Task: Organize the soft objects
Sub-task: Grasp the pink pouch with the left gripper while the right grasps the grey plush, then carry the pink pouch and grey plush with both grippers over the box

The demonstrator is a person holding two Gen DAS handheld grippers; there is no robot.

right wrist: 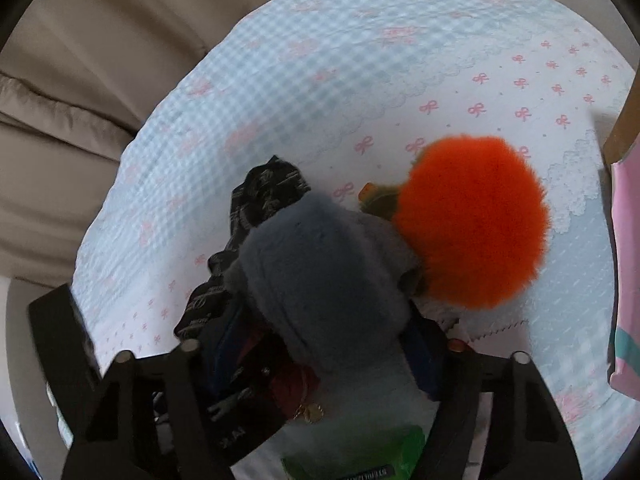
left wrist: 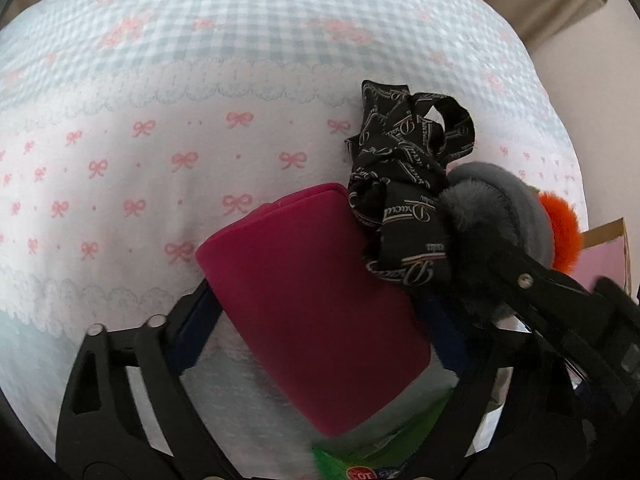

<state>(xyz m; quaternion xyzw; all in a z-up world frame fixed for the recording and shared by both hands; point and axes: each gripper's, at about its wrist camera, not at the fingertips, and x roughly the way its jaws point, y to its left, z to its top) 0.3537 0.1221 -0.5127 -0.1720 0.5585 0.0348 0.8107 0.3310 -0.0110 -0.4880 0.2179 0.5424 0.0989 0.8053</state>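
In the left wrist view my left gripper [left wrist: 320, 320] is shut on a magenta fabric pouch [left wrist: 312, 304], held above the bed. A black printed scarf [left wrist: 404, 184] lies bunched just right of the pouch, against a grey fuzzy earmuff [left wrist: 492, 232]. An orange pompom [left wrist: 562, 228] peeks out behind the earmuff. In the right wrist view my right gripper [right wrist: 320, 340] is shut on the grey earmuff [right wrist: 320, 272]. The orange pompom [right wrist: 472, 220] sits to its right and the black scarf [right wrist: 256, 208] to its left.
A blue gingham and pink bow bedspread [left wrist: 200, 120] covers the bed [right wrist: 320, 80]. A cardboard box with a pink item [right wrist: 624, 240] stands at the right. A green packet [right wrist: 360, 456] lies below the grippers. Beige curtain or bedding [right wrist: 80, 80] fills the left.
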